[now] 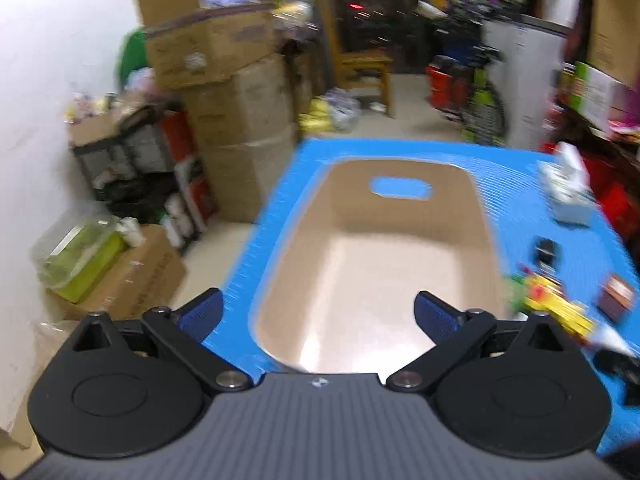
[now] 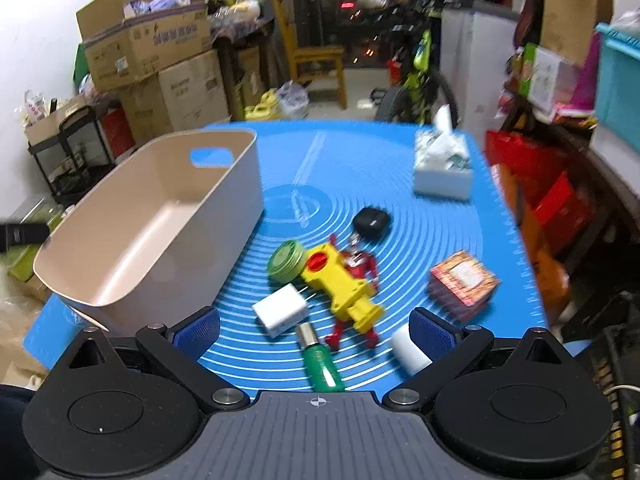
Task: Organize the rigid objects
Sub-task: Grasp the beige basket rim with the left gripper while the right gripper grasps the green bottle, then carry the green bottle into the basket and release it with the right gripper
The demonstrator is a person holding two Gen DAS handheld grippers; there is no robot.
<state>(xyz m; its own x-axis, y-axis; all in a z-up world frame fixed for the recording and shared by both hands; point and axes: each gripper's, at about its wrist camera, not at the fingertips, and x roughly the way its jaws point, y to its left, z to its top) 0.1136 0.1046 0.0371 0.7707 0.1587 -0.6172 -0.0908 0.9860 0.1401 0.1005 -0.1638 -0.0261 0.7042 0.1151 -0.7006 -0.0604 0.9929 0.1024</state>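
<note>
bin (image 2: 152,216): totally empty so far, left side of the blue mat (image 2: 400,168)
toys: yellow toy (image 2: 340,284), charger (image 2: 280,314), green bottle (image 2: 320,364) all loose on mat
left gripper (image 1: 318,312): wide open over bin, holding nothing
right gripper (image 2: 316,330): open too, nothing grabbed

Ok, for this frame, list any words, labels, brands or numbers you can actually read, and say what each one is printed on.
None can be read as it stands.
Brown cardboard boxes stacked by the wall: dark print, too blurred to read.
Small red-brown patterned box on the blue mat: pale label, illegible.
White tissue pack: printing too small to read.
Red display in the dark background: glowing marks, unreadable.
</note>
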